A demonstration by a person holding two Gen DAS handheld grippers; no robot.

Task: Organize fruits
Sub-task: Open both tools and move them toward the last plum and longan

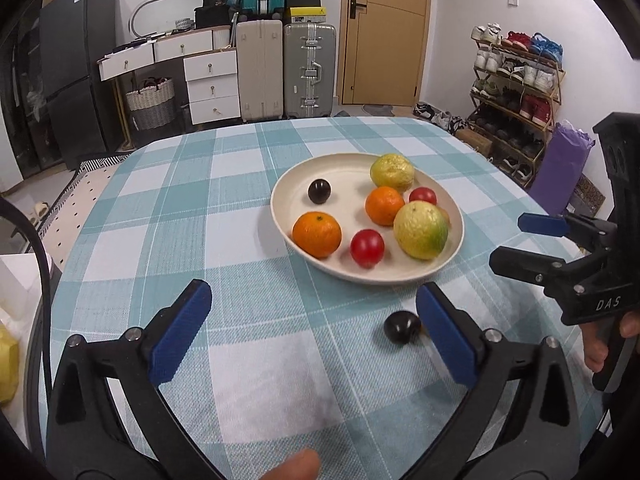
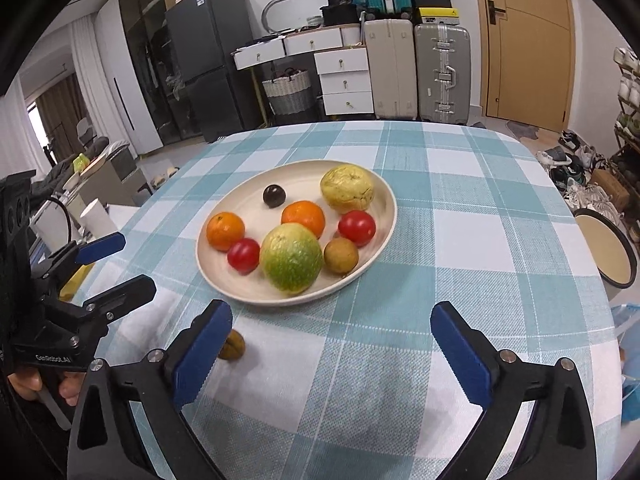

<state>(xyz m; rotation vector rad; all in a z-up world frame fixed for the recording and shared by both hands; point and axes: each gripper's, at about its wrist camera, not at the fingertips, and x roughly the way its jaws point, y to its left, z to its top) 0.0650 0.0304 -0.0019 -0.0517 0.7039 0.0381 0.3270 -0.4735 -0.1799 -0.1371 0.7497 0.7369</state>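
Observation:
A cream plate (image 1: 288,184) (image 2: 248,292) on the checked tablecloth holds two oranges (image 1: 317,234), two red tomatoes (image 1: 367,248), two yellow-green guavas (image 1: 420,230), a dark plum (image 1: 319,191) and a brown fruit (image 2: 341,255). A second dark plum (image 1: 401,327) lies on the cloth just left of my left gripper's right finger. A small brown fruit (image 2: 232,345) lies on the cloth, partly hidden behind my right gripper's left finger. My left gripper (image 1: 314,334) is open and empty. My right gripper (image 2: 332,356) is open and empty. Each gripper also shows in the other's view, the right (image 1: 520,240) and the left (image 2: 120,262).
The table (image 1: 160,208) has a rounded edge. Beyond it stand suitcases (image 1: 308,68), white drawers (image 1: 208,80), a fridge (image 1: 76,68), a door and a shoe rack (image 1: 516,92). A round stool (image 2: 604,248) sits right of the table.

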